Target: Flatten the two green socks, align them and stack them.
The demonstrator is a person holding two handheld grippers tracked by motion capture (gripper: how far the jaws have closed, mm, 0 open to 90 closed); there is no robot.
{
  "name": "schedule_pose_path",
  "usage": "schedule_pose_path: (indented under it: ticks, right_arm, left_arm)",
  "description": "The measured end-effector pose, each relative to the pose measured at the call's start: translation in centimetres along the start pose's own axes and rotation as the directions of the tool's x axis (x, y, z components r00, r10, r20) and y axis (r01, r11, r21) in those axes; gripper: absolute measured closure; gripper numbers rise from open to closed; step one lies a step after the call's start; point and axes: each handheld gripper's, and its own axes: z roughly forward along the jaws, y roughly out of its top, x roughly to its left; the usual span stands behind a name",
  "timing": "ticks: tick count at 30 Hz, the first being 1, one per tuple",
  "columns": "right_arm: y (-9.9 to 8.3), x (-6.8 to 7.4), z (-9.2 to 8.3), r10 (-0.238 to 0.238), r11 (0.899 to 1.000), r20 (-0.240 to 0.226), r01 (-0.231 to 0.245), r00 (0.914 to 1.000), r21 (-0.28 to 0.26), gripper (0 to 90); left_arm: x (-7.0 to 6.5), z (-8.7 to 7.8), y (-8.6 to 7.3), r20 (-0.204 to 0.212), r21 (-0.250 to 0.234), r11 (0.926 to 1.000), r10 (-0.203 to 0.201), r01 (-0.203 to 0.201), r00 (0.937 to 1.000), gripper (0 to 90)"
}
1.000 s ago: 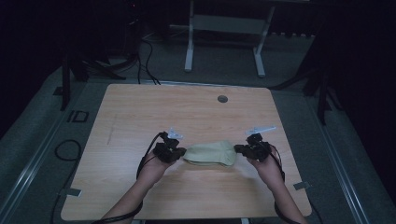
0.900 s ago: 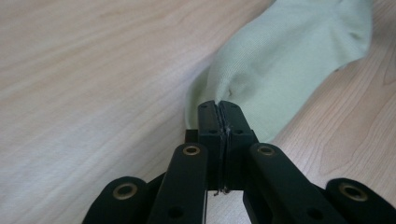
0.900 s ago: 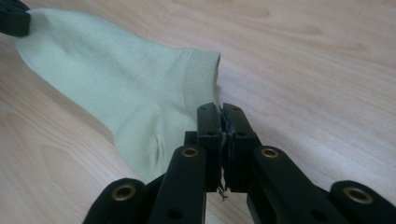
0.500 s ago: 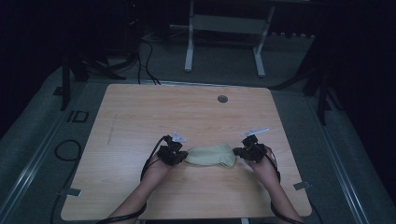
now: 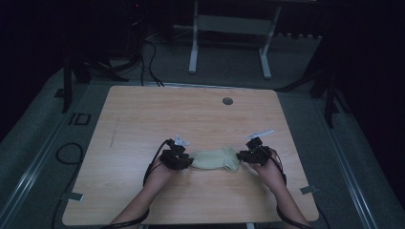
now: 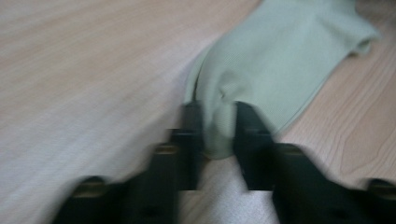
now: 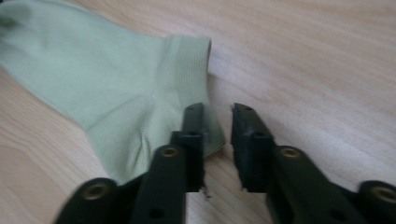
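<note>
Pale green knitted sock [image 5: 216,159] lies lengthwise left-to-right at lower centre of the light wooden table [image 5: 143,119], between my tools. Left tool [image 6: 218,123] is clenched on its toe end; right tool [image 7: 217,122] stands released, cuff edge just left of the gap. High view hides both grips.

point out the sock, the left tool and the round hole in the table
sock [image 5: 216,159], high view, middle of the fabric
left tool [image 6: 219,128], left gripper view, between its tips, on pinched sock fabric
round hole [image 5: 228,101], high view, its centre near the table's far edge
</note>
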Motion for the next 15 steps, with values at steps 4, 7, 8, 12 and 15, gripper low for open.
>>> schedule_pose_path:
  ticks: [4,7,8,12,15]
  right_arm:
    - [0.4,0.9,-1.4,-0.017,0.999,0.001,0.017,0.9999,-0.045,66.3]
    - [0.6,1.5,-1.9,-0.034,0.998,0.002,0.034,0.9994,-0.060,67.5]
    - [0.7,2.0,-2.1,-0.037,0.996,-0.004,0.037,0.9993,-0.075,69.1]
    - [0.5,3.6,-2.1,-0.070,0.994,-0.043,0.066,0.9966,-0.087,85.3]
    - [-0.1,4.4,-1.1,-0.086,0.995,-0.054,0.083,0.9948,-0.058,87.0]
  left_arm:
    - [-0.3,-1.8,0.8,-0.022,-0.063,0.9980,0.008,-0.009,0.9997,63.0]
    - [-1.0,-2.5,1.2,-0.026,-0.084,0.9959,0.029,-0.031,0.9992,72.0]
    - [-1.6,-2.6,1.4,-0.023,-0.090,0.9947,0.047,-0.049,0.9986,78.3]
    - [-2.8,-1.3,1.5,-0.011,-0.047,0.9953,0.085,-0.085,0.9964,89.1]
    - [-2.6,0.3,1.1,-0.013,-0.015,0.9979,0.062,-0.062,0.9980,89.2]
